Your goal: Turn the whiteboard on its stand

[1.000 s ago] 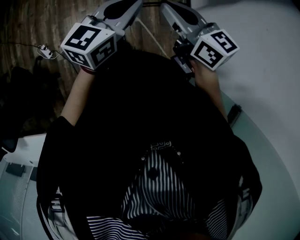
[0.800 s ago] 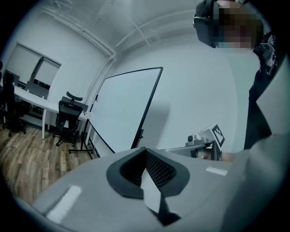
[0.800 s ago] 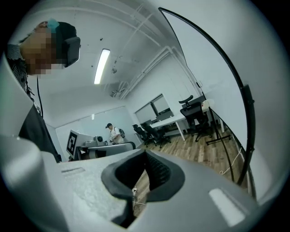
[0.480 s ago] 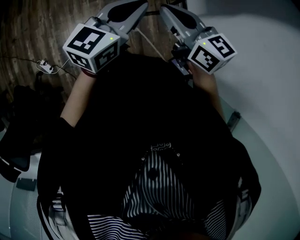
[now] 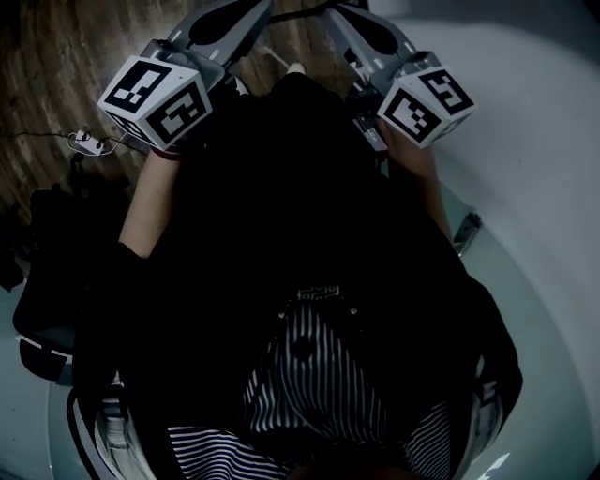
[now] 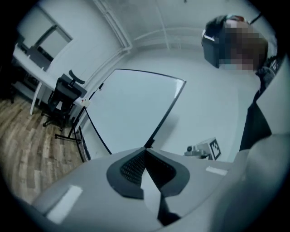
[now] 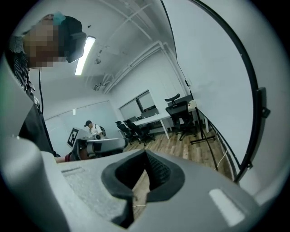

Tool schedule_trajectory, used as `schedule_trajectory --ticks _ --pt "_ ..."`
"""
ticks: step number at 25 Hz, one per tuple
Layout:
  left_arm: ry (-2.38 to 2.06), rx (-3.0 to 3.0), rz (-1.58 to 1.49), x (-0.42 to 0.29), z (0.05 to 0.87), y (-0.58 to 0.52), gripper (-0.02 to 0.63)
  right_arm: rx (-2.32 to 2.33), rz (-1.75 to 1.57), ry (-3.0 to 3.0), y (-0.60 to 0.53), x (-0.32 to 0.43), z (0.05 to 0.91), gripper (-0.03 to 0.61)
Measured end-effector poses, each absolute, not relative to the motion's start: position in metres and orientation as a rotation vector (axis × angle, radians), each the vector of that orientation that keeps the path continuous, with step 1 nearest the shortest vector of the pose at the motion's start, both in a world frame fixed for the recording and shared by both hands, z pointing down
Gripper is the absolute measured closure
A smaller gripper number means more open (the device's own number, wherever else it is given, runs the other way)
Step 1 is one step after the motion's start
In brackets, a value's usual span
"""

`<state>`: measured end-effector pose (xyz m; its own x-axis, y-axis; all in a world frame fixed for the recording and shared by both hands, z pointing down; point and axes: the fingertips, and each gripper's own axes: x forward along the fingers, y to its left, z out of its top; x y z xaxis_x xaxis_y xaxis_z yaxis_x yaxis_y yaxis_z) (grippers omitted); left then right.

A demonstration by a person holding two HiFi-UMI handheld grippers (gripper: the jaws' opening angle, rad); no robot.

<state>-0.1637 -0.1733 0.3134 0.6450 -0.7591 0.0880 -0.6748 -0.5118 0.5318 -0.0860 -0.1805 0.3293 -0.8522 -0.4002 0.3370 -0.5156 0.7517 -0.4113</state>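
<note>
The whiteboard point(image 6: 133, 106) has a white face in a thin black frame and stands on a black stand ahead of both grippers. In the head view its white face point(image 5: 525, 103) fills the upper right. In the right gripper view it point(image 7: 213, 59) rises at the right, with a clamp point(image 7: 261, 105) on its frame. My left gripper point(image 5: 246, 11) is held up at the top left and is shut with nothing in it point(image 6: 146, 150). Beside it my right gripper point(image 5: 349, 14) is also shut and empty point(image 7: 145, 153). Neither gripper touches the board.
Wooden floor point(image 5: 66, 56) lies to the left with a cable and plug point(image 5: 82, 141). Black office chairs point(image 7: 181, 113) and white desks point(image 7: 149, 120) stand beyond the stand's legs point(image 7: 206, 136). Another person point(image 7: 93, 129) sits far back.
The left gripper has shifted left and a little lower in the head view. The right gripper has hardly moved. Both stay shut.
</note>
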Motion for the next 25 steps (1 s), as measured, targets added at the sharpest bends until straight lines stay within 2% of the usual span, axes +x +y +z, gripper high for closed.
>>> schedule_trajectory --ticks 2,5,9,14,25 --pt "-1.103 2.301 -0.249 -0.160 0.311 -0.188 0.611 0.753 0.729 -2.706 -0.196 -0.073 0.328 0.578" --pt "-1.036 2.371 -0.138 -0.150 0.311 -0.202 0.611 0.773 0.722 -2.708 -0.218 -0.070 0.321 0.578" --pt "-0.881 2.479 -0.092 -0.112 0.294 -0.233 0.611 0.692 0.581 -2.748 -0.255 -0.068 0.308 0.578" --pt "-1.045 2.499 -0.057 -0.070 0.272 -0.273 0.611 0.702 0.598 -2.806 -0.289 -0.027 0.284 0.578" --pt "-1.126 2.508 -0.061 -0.062 0.266 -0.341 0.611 0.603 0.597 -2.865 -0.354 -0.024 0.293 0.578"
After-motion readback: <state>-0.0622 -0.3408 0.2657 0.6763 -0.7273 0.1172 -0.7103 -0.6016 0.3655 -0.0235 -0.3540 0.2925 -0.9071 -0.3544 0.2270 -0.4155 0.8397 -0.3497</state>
